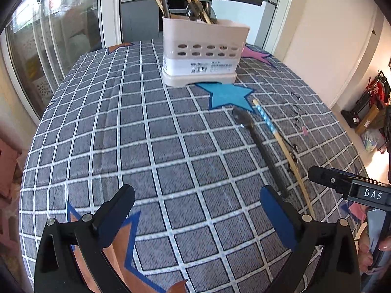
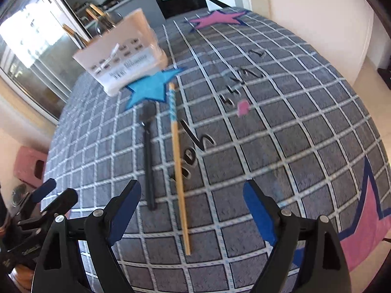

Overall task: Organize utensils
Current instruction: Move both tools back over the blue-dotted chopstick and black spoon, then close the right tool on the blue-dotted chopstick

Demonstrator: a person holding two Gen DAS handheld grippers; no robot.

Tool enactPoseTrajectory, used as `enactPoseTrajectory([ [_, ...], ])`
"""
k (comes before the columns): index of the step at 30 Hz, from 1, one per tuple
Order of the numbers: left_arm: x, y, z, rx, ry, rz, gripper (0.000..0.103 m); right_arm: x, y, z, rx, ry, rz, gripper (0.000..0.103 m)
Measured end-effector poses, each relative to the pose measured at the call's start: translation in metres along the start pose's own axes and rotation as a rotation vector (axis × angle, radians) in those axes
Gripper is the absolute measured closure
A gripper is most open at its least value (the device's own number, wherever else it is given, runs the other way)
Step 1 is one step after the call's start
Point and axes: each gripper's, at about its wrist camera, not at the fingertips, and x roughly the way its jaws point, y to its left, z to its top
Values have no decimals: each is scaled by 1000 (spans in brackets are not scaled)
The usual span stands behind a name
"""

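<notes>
A white utensil holder (image 1: 200, 51) stands at the far side of the table with chopsticks and spoons sticking out; it also shows blurred as the holder (image 2: 122, 56). A black-handled spoon (image 1: 261, 151) and a chopstick with a blue patterned end (image 1: 281, 146) lie side by side on the checked cloth. My left gripper (image 1: 198, 210) hovers open over bare cloth, left of the spoon's handle end. My right gripper (image 2: 193, 210) is open above the near ends of the spoon (image 2: 149, 161) and chopstick (image 2: 179, 166); the chopstick's tip lies between its fingers.
The grey checked tablecloth (image 1: 146, 146) carries blue, pink and orange star prints and black lettering (image 2: 195, 146). The left gripper's fingers (image 2: 48, 195) show at the right view's left edge. A glass door stands left, a kitchen behind the table.
</notes>
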Motion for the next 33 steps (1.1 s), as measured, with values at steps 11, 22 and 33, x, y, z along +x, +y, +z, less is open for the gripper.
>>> enactPoseTrajectory([
  [11,5,-4,-11,18,46,21,0,7,-6,-9,7,44,-32,15],
  [22,8,5,-12,-19,70,57,0,11,6,7,-38,54,-80,15],
  [33,10,7,-12,-38,97,44,0,31,18,40,-55,101,-115,16],
])
